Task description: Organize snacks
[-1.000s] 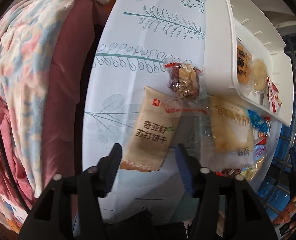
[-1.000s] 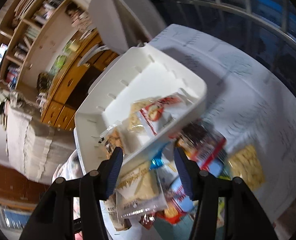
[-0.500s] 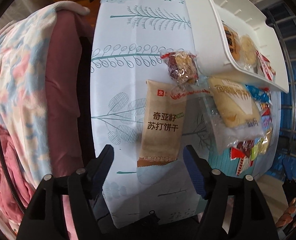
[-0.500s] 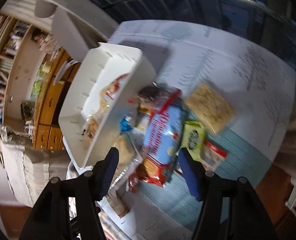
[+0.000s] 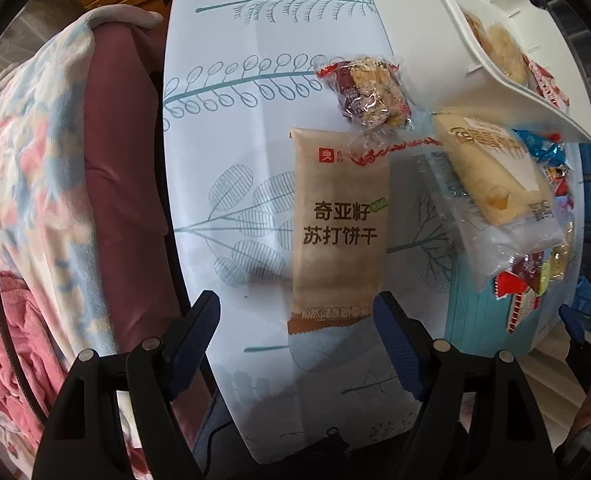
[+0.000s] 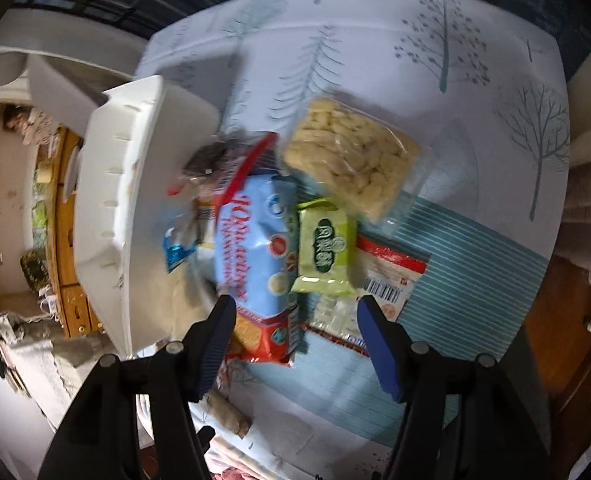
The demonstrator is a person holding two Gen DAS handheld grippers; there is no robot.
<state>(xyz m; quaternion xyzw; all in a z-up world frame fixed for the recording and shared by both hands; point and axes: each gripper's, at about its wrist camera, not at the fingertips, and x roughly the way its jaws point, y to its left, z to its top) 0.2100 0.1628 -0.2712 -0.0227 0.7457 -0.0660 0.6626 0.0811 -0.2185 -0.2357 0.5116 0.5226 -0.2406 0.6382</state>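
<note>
Your left gripper (image 5: 297, 326), jaws just spread and empty, straddles the tan cracker packet (image 5: 337, 232); lower, pinch, carry to the white bin (image 5: 491, 52)

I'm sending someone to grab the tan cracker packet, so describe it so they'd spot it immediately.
On the tree-print tablecloth, look left of the white bin. The long tan cracker packet lies flat there, the only opaque tan wrapper, with dark Chinese lettering and a small red square logo.
</note>
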